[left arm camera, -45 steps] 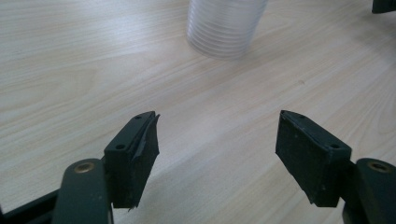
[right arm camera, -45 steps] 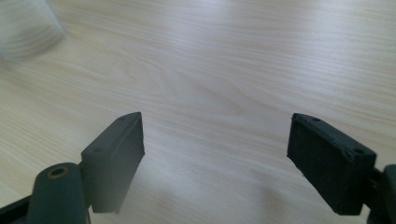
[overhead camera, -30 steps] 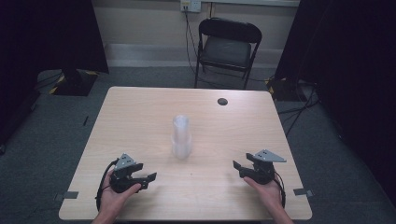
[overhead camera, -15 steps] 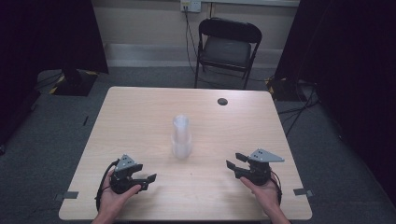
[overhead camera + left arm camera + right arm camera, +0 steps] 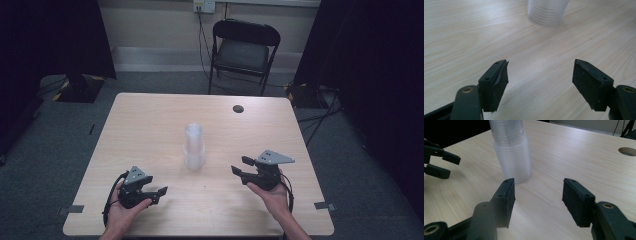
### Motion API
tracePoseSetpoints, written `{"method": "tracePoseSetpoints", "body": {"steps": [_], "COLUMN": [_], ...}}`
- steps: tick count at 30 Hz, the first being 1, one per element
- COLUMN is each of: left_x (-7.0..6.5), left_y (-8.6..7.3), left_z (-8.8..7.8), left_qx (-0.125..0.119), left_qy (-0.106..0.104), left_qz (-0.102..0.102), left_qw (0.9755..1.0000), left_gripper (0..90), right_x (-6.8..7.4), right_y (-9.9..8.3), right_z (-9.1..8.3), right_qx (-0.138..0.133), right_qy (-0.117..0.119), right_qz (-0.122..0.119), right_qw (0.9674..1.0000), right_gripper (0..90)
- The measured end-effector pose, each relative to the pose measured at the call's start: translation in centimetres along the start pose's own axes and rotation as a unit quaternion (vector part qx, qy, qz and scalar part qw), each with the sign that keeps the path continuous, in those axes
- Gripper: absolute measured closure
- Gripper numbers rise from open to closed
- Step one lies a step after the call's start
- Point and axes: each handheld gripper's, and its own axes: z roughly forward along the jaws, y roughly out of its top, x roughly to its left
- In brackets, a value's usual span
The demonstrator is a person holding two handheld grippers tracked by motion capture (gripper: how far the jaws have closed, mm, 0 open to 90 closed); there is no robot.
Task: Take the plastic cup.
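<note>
Two claws sit near the clear cup stack point(image 5: 193, 146), maybe to grab it: left claw point(image 5: 159, 192) wide, right claw point(image 5: 239, 166) narrower, both holding nothing.

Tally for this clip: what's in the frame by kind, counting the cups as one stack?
Stack of clear cups: 1
Handheld grippers: 2, the left gripper and the right gripper, both open and holding nothing
Table: 1
Folding chair: 1
Total: 5
</note>
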Motion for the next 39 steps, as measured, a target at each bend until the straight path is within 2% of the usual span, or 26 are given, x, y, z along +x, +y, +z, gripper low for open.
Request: {"method": "tracePoseSetpoints", "body": {"steps": [4, 11, 15, 20, 28, 39], "left_x": [0.0, 0.0, 0.0, 0.1, 0.1, 0.2], "left_y": [-0.1, 0.0, 0.0, -0.1, -0.1, -0.1], "left_z": [0.0, 0.0, 0.0, -0.1, 0.0, -0.1], "left_qx": [-0.004, 0.002, 0.0, -0.003, -0.002, -0.004], "left_qy": [-0.002, -0.006, -0.001, 0.004, 0.004, 0.003], "left_qz": [-0.005, 0.001, 0.0, -0.005, -0.005, -0.008], "left_qw": [1.0, 1.0, 1.0, 1.0, 1.0, 1.0], "left_gripper": [28.4, 28.1, 27.6, 27.5, 26.9, 26.8], "right_x": [0.2, 0.9, 1.7, 1.8, 2.2, 2.7], "right_y": [1.1, 2.4, 3.2, 4.2, 5.2, 6.4], "right_z": [0.7, 1.8, 2.5, 2.8, 3.9, 5.8], "right_qx": [-0.004, -0.02, -0.022, -0.03, -0.037, -0.041], "right_qy": [0.003, 0.019, 0.028, 0.027, 0.045, 0.058], "right_qz": [-0.003, -0.003, -0.015, -0.025, -0.035, -0.03], "right_qw": [1.0, 0.9996, 0.9993, 0.9989, 0.9977, 0.997], "right_gripper": [42.9, 41.4, 39.9, 39.8, 38.3, 34.0]}}
